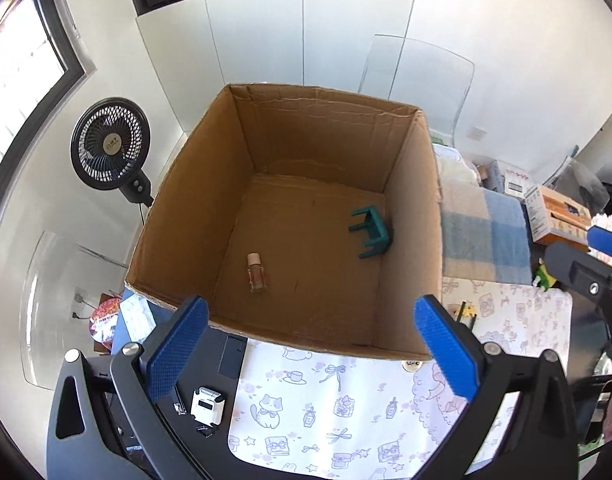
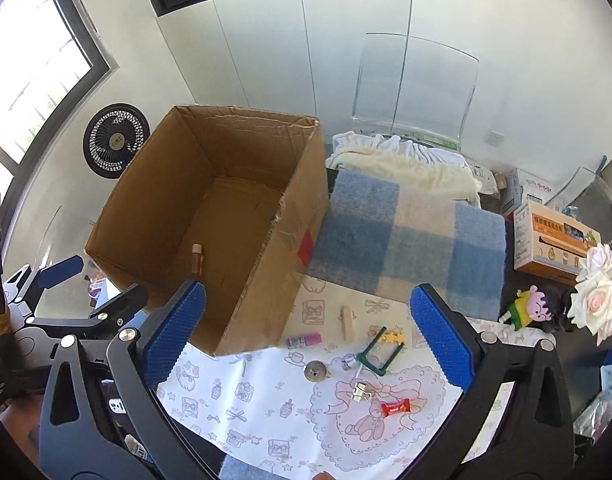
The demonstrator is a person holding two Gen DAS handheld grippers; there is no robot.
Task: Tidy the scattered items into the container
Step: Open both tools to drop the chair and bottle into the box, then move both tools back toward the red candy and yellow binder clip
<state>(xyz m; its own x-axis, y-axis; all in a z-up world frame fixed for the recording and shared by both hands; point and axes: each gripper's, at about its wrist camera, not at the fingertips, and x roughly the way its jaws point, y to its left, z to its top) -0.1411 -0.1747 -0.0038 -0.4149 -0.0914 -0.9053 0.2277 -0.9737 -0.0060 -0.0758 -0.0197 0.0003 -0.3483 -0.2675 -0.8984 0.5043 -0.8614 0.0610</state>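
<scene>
Both tongs, left (image 1: pixel 312 344) and right (image 2: pixel 308 340), gape empty. Ahead of the left pair, a small capped bottle (image 1: pixel 256 273) lies flat on the box (image 1: pixel 330 136) floor, cap pointing away.

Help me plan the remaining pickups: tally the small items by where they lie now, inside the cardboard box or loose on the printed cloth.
Inside the cardboard box: 2 (small bottle, teal toy stool)
Loose on the printed cloth: 7 (pink tube, wooden stick, round metal disc, green frame with stars, silver clip, gold binder clip, red candy)
Total: 9
</scene>
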